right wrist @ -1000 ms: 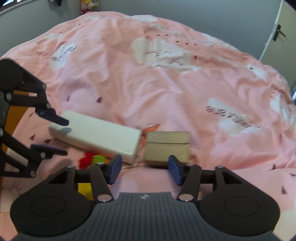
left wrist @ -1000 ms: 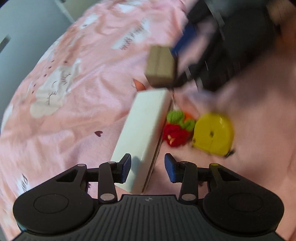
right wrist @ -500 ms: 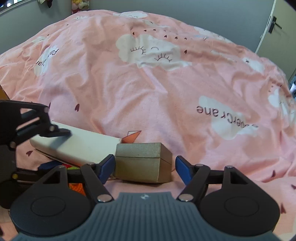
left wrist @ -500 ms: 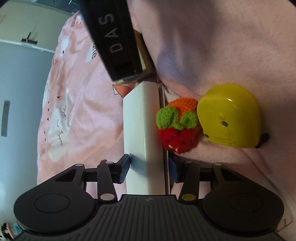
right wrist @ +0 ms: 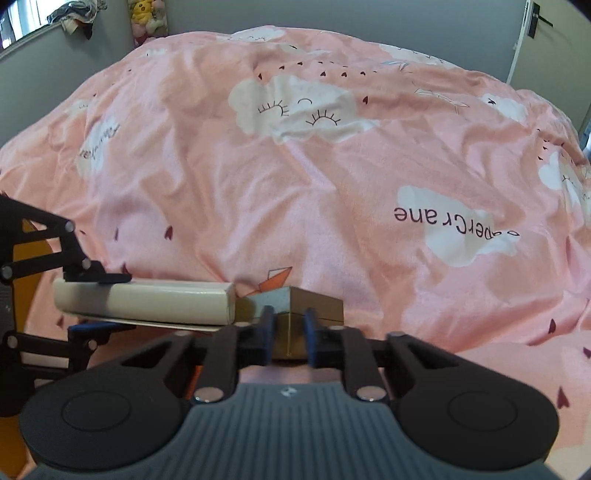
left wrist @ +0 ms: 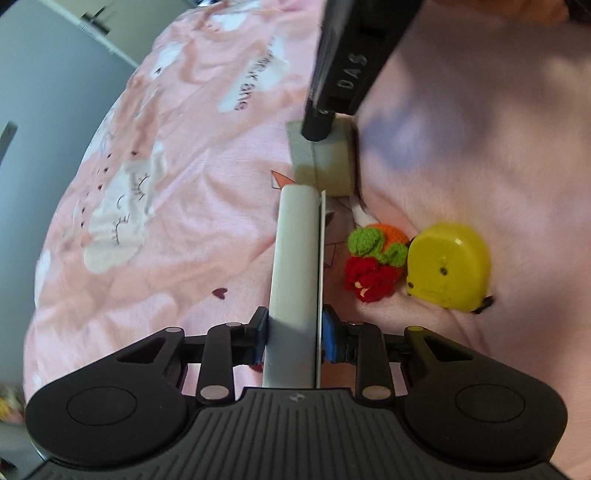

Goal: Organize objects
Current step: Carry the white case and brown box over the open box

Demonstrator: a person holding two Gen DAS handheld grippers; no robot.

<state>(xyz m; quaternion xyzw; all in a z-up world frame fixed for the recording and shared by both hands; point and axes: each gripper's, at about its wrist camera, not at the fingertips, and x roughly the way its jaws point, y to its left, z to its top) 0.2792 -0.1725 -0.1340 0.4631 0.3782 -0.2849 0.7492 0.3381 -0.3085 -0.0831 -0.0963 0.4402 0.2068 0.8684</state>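
My left gripper (left wrist: 293, 339) is closing on the near end of a long white box (left wrist: 295, 258), and its blue pads touch both sides. The box rests on the pink bedspread (left wrist: 166, 184). At its far end sits a small tan box (left wrist: 328, 166). My right gripper (right wrist: 289, 328) is shut on that tan box (right wrist: 317, 306), just right of the white box (right wrist: 147, 301). A knitted red, green and orange toy (left wrist: 373, 258) and a yellow tape measure (left wrist: 448, 269) lie to the right of the white box.
The bedspread (right wrist: 332, 166) with its cloud print stretches far ahead. Pale pink fabric (left wrist: 480, 129) rises on the right in the left wrist view. Grey walls, plush toys (right wrist: 147, 18) and a door (right wrist: 535, 22) stand beyond the bed.
Both grippers have gone from open to closed: the left onto the white box's near end, the right onto the tan box. The white box now shows its narrow side.
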